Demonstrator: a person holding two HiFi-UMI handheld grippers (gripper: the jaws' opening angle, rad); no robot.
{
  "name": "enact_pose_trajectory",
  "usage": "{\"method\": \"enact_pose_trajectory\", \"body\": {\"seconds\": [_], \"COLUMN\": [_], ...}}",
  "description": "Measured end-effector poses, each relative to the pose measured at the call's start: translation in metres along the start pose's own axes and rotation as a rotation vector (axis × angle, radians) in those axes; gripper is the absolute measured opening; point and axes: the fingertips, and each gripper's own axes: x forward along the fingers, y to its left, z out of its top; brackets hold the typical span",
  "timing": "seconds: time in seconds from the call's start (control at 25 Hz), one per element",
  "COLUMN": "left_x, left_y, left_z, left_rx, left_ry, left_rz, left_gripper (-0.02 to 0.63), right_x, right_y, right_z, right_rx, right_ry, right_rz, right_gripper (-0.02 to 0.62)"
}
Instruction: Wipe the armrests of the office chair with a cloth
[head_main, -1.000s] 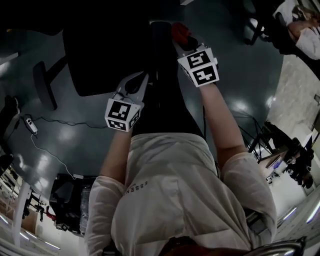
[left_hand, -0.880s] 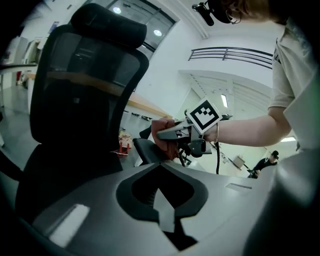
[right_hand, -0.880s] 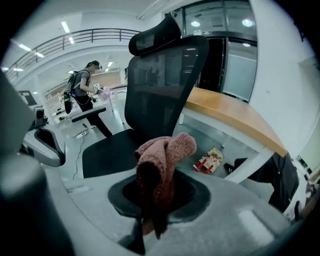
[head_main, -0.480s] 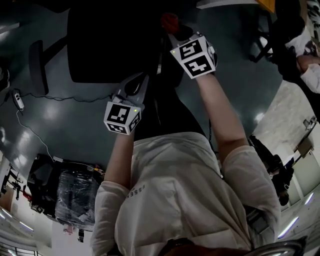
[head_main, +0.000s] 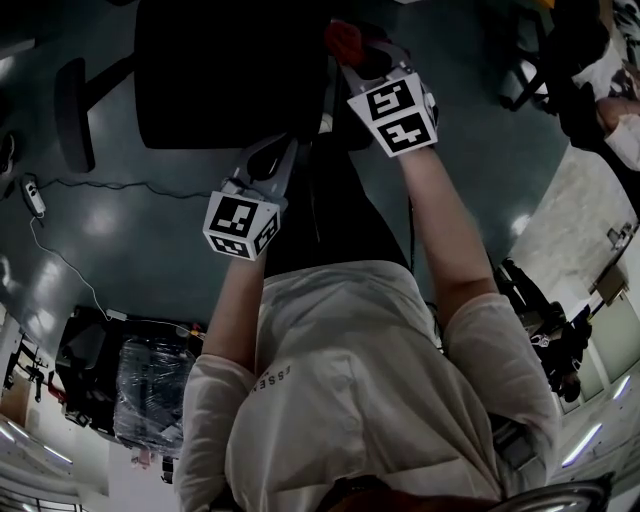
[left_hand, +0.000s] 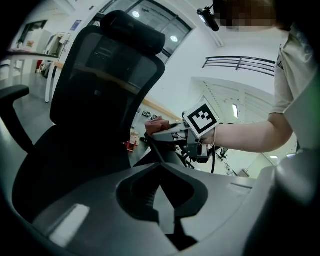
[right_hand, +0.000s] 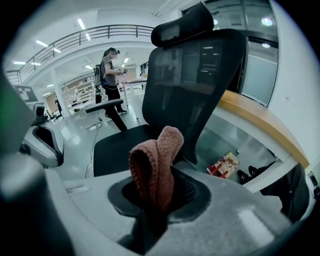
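The black mesh office chair (head_main: 230, 70) stands in front of me, its back (right_hand: 200, 80) and seat (right_hand: 115, 147) filling the right gripper view. Its far armrest (head_main: 70, 110) juts out at the left (right_hand: 105, 106). My right gripper (head_main: 360, 55) is shut on a folded reddish cloth (right_hand: 157, 160), held up at the chair's near side (left_hand: 156, 125). The left gripper (head_main: 278, 160) hangs lower and closer to me; its jaws (left_hand: 161, 200) are shut with nothing between them. The near armrest is lost in the dark shapes under the right gripper.
A cable and power strip (head_main: 32, 195) lie on the shiny floor at the left. A wooden desk edge (right_hand: 260, 120) runs behind the chair, with a red packet (right_hand: 223, 165) on the floor below it. A person (right_hand: 107, 75) stands far back. Other chairs (head_main: 540, 60) stand at the right.
The head view has swung, so the chair seat sits higher and more to the left. The right gripper with the cloth has shifted slightly up the picture. The left gripper has hardly moved.
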Motion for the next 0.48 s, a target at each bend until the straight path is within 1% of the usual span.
{"method": "enact_pose_trajectory", "body": {"seconds": [0.16,0.32,0.48], "left_x": [-0.004,-0.012,-0.023], "left_y": [-0.011,-0.024,-0.033], "left_z": [-0.009,-0.022,-0.036], "left_rx": [0.033,0.071,0.091], "left_ry": [0.018,0.046,0.055], "left_rz": [-0.037,-0.071,-0.1], "left_gripper": [0.017,0.017,0.017], "right_x": [-0.013,-0.03,-0.044], "right_y": [0.02,0.041,0.066], "right_z": [-0.017,-0.039,-0.055], "right_rx": [0.017,0.066,0.079], "right_ry": [0.015,0.014,0.01], "right_rz": [-0.007,-0.028,-0.047], "right_gripper": [0.06,0.06,0.06]}}
